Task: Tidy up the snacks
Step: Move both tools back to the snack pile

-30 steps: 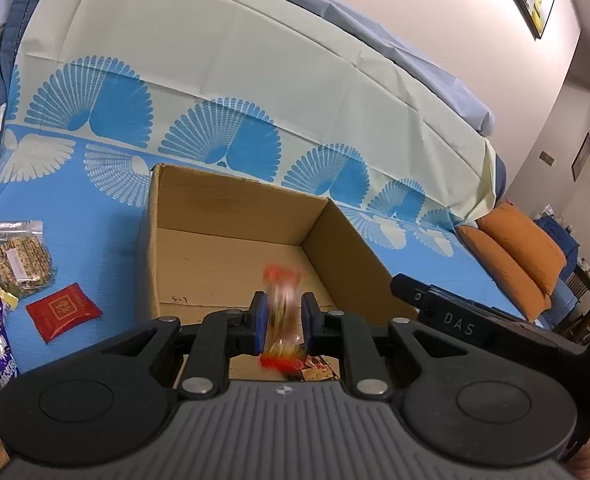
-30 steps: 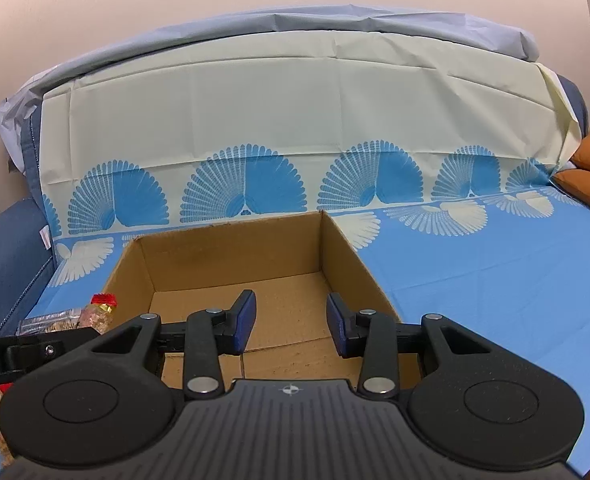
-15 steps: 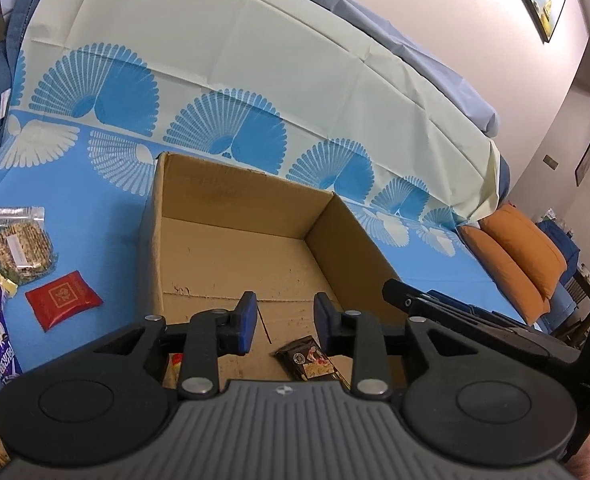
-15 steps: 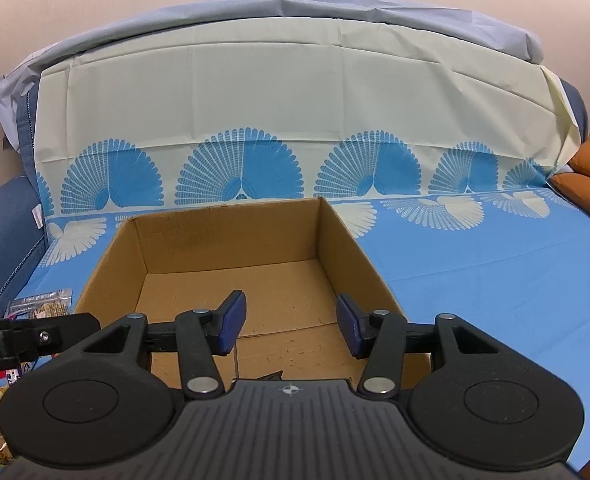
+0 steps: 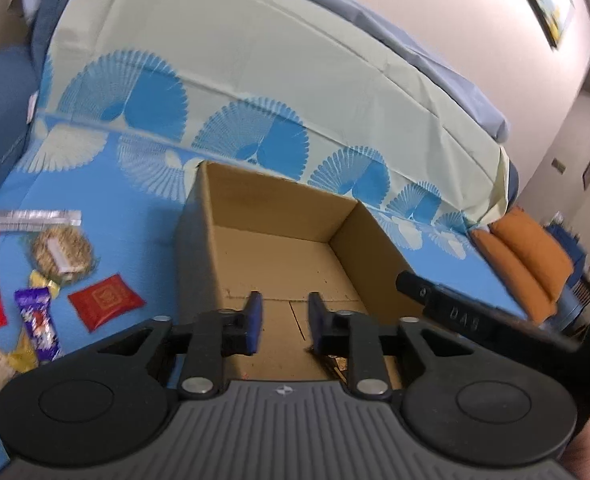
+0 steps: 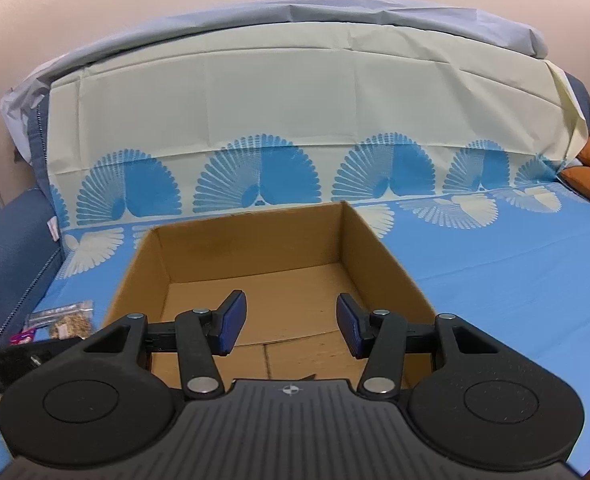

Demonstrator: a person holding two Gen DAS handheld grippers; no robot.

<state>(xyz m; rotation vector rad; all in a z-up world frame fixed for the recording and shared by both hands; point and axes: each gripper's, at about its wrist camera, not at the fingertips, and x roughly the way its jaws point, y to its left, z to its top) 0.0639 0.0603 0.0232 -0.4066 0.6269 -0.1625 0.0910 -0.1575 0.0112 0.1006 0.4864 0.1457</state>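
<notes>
Snacks [image 5: 103, 307] mostly lie loose at the left of the frame beside the cardboard box [image 5: 271, 216]; one dark packet [image 5: 335, 362] shows inside. Left gripper [image 5: 282, 322], narrow and empty, has just been closing; right gripper [image 6: 291, 328] stands wide, empty

Soft, even indoor light filled both views, with no harsh glare; the open brown cardboard box [image 6: 255, 256] held mild shade along its inner walls; the left wrist view was smeared by motion blur, the scattered foil snack packets [image 5: 35, 280] indistinct; the right wrist view stayed sharp; fisheye bending curved the pale sheet [image 6: 295, 92] and darkened the corners.
</notes>
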